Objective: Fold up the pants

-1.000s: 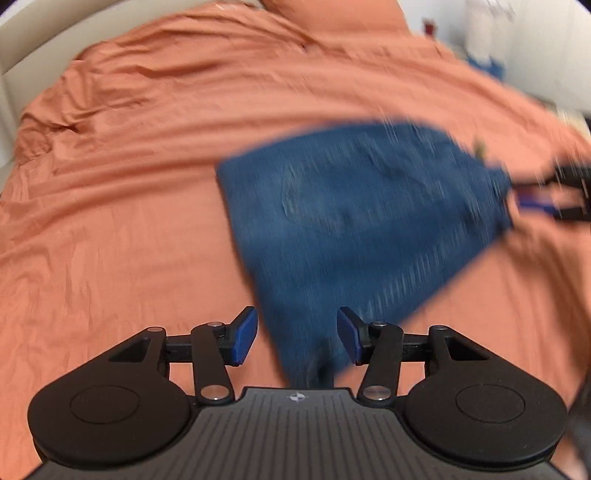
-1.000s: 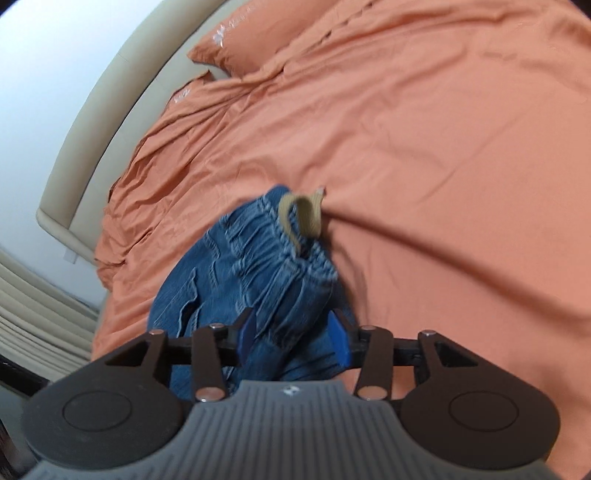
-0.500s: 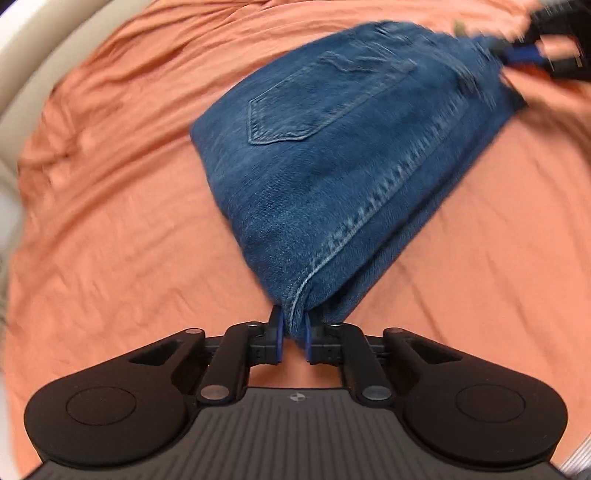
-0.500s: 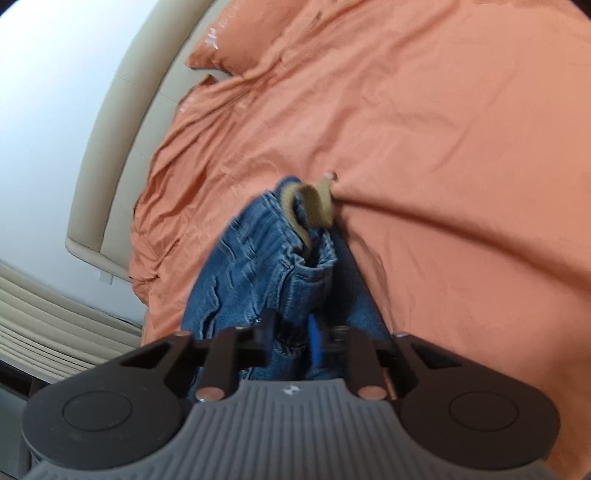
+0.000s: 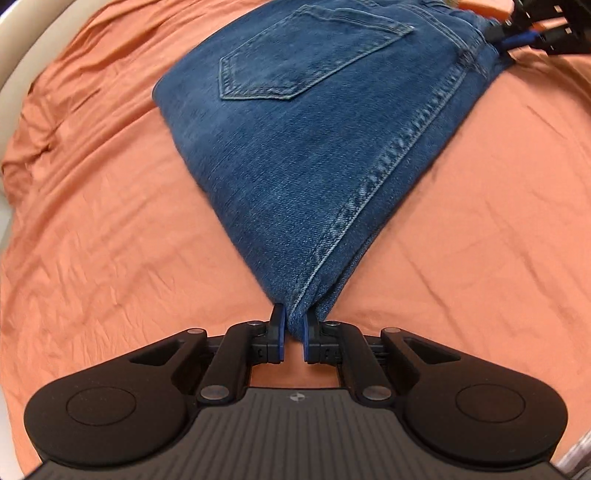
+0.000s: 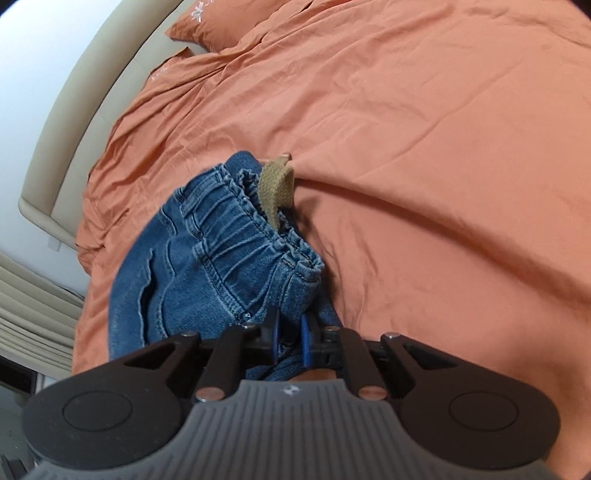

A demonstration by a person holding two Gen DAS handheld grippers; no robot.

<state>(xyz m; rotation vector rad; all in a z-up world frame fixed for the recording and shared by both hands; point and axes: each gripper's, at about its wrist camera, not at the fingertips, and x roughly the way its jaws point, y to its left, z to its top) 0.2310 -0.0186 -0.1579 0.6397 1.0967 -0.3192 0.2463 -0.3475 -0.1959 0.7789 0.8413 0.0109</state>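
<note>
Left wrist view: left gripper (image 5: 294,325) fingers pinched on a corner of the folded blue jeans (image 5: 314,140), back pocket (image 5: 306,55) up, on the orange bed sheet (image 5: 110,240). Right gripper (image 6: 290,334) fingers clamp the elastic waistband (image 6: 255,229); tan drawstring (image 6: 277,188) beside it; pillow (image 6: 236,22) beyond.

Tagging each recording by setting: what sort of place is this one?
Most likely a bedroom: the jeans lie on a bed with an orange sheet, a matching pillow and a padded beige headboard.
</note>
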